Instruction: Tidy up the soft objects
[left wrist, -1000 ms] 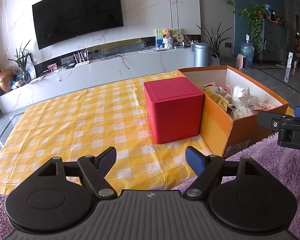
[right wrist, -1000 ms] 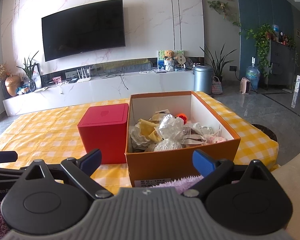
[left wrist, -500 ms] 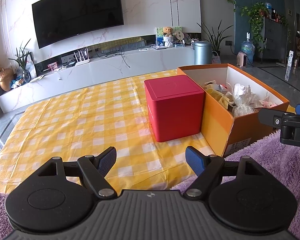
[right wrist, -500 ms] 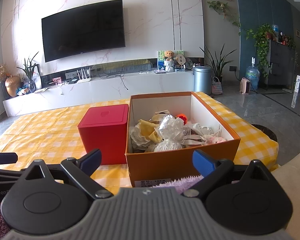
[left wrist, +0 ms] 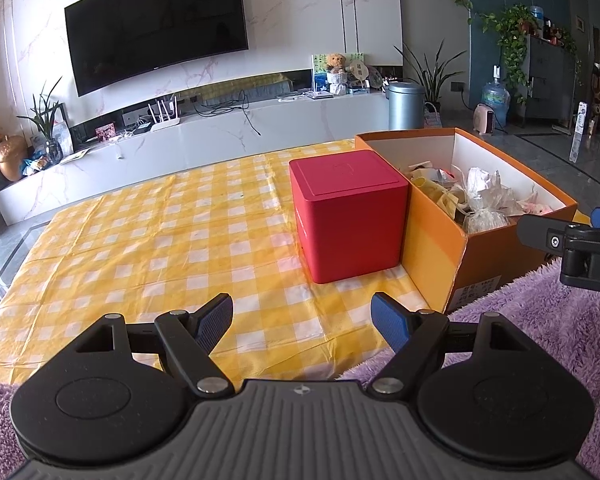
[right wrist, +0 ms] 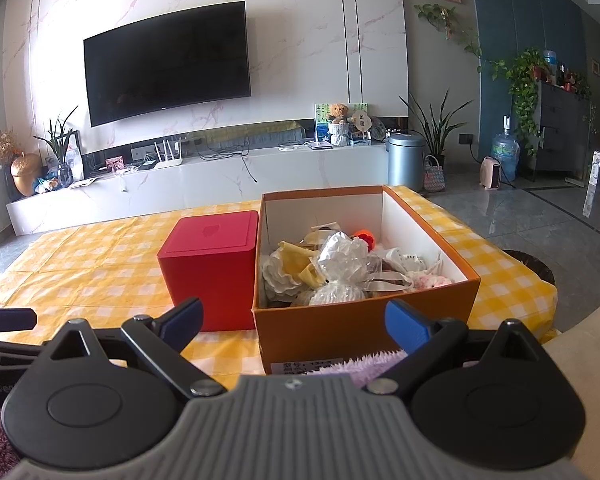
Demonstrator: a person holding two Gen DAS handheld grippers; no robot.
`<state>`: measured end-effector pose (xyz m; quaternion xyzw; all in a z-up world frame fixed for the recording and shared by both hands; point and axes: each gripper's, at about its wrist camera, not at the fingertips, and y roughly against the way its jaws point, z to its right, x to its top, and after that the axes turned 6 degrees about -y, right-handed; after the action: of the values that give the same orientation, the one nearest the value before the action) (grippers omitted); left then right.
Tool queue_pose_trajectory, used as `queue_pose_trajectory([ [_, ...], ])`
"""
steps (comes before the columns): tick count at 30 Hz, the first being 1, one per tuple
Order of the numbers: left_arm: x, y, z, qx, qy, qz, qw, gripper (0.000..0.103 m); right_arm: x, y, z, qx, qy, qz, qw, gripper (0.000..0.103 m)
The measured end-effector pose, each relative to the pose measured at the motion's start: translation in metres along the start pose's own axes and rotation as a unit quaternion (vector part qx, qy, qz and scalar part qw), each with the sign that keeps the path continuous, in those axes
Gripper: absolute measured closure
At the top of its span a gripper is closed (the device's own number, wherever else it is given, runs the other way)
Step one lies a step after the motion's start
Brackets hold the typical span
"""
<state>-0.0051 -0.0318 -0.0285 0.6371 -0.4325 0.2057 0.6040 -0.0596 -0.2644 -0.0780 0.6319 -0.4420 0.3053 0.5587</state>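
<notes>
Your left gripper (left wrist: 302, 318) hangs low over the near edge of the tabletop (left wrist: 148, 240), its blue fingers spread wide with nothing between them. Ahead of it lies bare yellow-checked cloth; the red box (left wrist: 348, 212) stands ahead and slightly to its right, lid closed. Touching that box's right side is the orange cardboard box (left wrist: 436, 240), open at the top, and the soft objects (left wrist: 480, 208) lie heaped inside it: crumpled clear wrapping, yellow and white fabric pieces, something pink near the front right corner. All of that sits well to the right of your left gripper.

Your right gripper (right wrist: 294, 318) is spread wide too, empty, and points straight at the near wall of the orange cardboard box (right wrist: 360, 328). From that view the soft objects (right wrist: 340, 268) lie just beyond and above the fingertips, inside the box, with a small orange-red item at the back of the pile. A purple fluffy rug (right wrist: 376, 362) shows just under the right gripper, against the foot of the box.
</notes>
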Motion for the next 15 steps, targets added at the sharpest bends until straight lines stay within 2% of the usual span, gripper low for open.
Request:
queue_pose_trajectory([
  [15, -0.0001, 0.0013, -0.0003, -0.004, 0.0, -0.003, 1.0, 0.011, 0.0, 0.0003, -0.0004, 0.0, 0.0, 0.0, 1.0, 0.007],
])
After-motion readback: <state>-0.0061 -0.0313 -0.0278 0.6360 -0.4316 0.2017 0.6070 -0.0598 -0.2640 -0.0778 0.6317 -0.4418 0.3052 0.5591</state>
